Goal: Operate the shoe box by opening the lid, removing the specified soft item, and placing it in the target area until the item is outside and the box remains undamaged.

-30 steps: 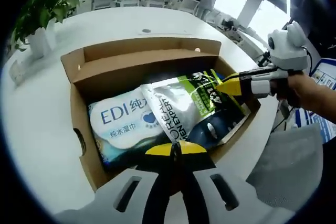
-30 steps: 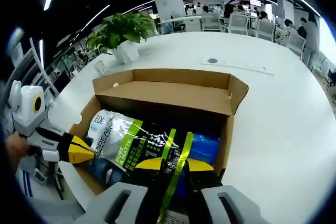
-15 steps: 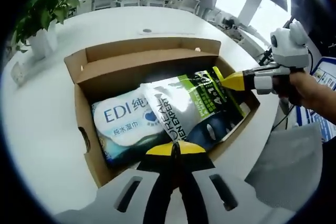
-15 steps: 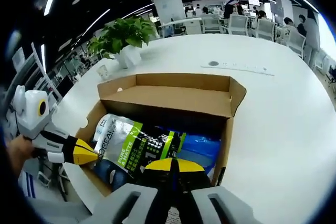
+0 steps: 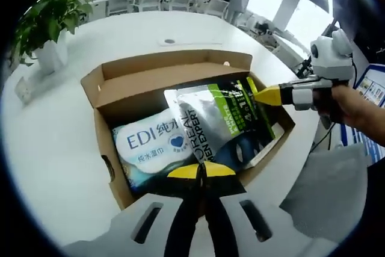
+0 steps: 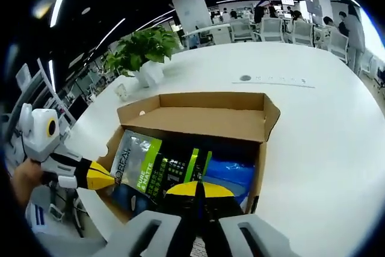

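Pouch (image 5: 224,126) half-raised from box (image 5: 156,67); both grippers pinch opposite ends, left (image 5: 201,171), right (image 6: 201,189). Lift level, clearing cardboard walls, before crossing counter (image 5: 54,136).

Open shoe box (image 5: 108,97) on white table (image 5: 48,148).
Silver-green pouch (image 5: 213,121) tilts upward inside, beside a white wipes pack (image 5: 153,145).

Both views look down from close above, from opposite sides, into the open cardboard shoe box (image 5: 108,167) (image 6: 264,118) at frame centre, sharing its contents and the white table (image 5: 42,136) (image 6: 325,136)
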Demonstrator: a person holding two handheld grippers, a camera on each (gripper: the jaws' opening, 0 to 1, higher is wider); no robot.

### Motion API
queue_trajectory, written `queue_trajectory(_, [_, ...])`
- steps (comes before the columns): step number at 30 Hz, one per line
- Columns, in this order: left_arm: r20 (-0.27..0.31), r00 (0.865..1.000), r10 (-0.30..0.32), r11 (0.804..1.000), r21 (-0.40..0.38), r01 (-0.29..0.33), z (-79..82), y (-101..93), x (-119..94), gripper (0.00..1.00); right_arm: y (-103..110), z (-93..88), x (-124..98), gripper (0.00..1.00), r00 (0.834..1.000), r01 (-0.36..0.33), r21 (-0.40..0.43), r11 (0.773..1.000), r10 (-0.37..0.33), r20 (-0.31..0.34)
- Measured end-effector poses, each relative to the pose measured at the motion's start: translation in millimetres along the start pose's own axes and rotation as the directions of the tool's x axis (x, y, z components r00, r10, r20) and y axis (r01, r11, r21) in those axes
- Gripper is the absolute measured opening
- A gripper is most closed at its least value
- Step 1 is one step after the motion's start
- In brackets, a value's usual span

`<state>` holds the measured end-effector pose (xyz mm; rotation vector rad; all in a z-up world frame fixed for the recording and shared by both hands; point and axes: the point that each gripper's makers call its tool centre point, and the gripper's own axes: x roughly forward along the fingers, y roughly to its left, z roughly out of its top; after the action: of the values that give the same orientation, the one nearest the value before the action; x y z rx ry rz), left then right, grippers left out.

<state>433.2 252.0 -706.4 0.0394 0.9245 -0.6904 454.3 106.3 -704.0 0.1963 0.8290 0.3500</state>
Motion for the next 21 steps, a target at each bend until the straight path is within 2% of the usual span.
queue_trajectory(21, [0.008, 1.000, 0.009, 1.000, 0.029, -0.009, 15.1, -3.9, -9.8, 0.00, 3.1, 16.4, -13.2, 0.00, 0.999, -0.031, 0.028, 0.999, 0.030, 0.043])
